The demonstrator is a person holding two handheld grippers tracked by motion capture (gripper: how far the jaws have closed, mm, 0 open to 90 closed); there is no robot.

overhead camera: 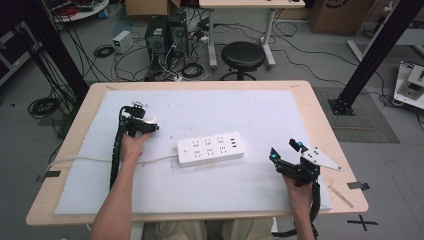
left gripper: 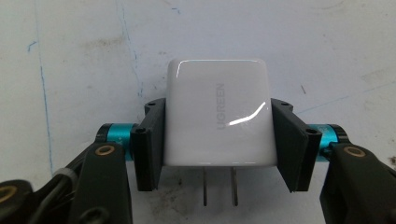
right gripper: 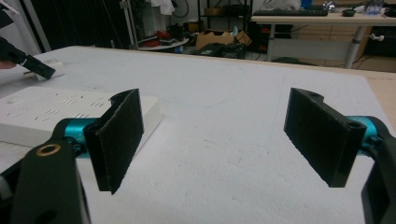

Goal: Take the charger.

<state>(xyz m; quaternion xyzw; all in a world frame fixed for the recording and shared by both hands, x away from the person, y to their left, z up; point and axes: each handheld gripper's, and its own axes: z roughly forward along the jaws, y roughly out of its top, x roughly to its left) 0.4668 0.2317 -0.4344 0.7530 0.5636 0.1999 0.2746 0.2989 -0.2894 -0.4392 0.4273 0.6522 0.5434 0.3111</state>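
White glossy square charger (left gripper: 217, 114) is clamped between the pads of the left claw (left gripper: 217, 140). Right claw (right gripper: 224, 135) stands released, near the white rectangular power strip (overhead camera: 210, 148) on the bench (overhead camera: 320, 120).

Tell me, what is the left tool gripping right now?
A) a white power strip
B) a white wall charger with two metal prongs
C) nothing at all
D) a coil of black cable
B: in the left gripper view, the left tool has its two black pads pressed against the sides of a white charger, whose two prongs stick out toward the camera; the power strip lies apart on the table.
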